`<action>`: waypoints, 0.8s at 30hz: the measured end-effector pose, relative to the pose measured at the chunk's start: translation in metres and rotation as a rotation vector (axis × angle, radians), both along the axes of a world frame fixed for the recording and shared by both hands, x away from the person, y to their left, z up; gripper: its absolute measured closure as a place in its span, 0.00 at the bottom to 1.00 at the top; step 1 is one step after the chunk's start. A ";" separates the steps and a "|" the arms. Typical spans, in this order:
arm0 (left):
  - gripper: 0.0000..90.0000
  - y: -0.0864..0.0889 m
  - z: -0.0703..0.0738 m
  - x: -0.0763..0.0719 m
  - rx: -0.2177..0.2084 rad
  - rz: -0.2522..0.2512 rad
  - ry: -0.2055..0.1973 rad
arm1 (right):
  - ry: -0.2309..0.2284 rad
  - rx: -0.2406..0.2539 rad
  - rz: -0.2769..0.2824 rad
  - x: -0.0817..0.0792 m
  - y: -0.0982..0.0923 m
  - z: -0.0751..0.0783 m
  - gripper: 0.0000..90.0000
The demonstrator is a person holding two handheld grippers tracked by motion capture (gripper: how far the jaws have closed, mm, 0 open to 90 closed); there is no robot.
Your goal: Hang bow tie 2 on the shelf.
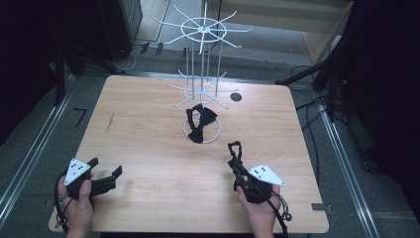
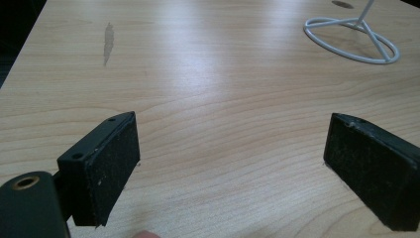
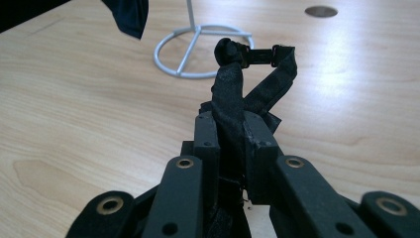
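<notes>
One bow tie (image 1: 200,123) hangs on rack (image 1: 202,64); right gripper (image 3: 233,134) jaws clamp black strap (image 3: 230,94).

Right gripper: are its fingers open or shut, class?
Shut. The right gripper has its fingers pressed against a black strap, whose loop stands up above them.

1. Black strap (image 3: 233,106): lower part hidden between the clamped jaws of right gripper (image 3: 233,148).
2. Bow tie (image 3: 128,16) cut off by top edge in right gripper view.
3. Wire rack (image 2: 352,39): only base ring visible in left gripper view, pole cut off at top.
</notes>
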State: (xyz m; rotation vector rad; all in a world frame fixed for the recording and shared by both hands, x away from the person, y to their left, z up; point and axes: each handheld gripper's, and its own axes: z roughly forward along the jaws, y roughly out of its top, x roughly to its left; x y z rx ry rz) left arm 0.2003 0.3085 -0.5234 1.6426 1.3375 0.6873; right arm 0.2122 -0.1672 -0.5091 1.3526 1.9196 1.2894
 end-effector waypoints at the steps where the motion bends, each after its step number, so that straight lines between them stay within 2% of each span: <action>1: 0.09 0.000 0.000 0.000 0.002 0.000 0.000 | -0.011 0.002 -0.005 0.000 -0.001 0.002 0.90; 13: 0.09 -0.001 0.000 -0.001 0.007 0.003 -0.004 | -0.043 0.010 -0.007 0.002 -0.003 0.015 0.89; 24: 0.09 -0.001 0.000 -0.001 0.009 -0.001 -0.002 | -0.089 0.029 -0.004 0.004 0.000 0.035 0.89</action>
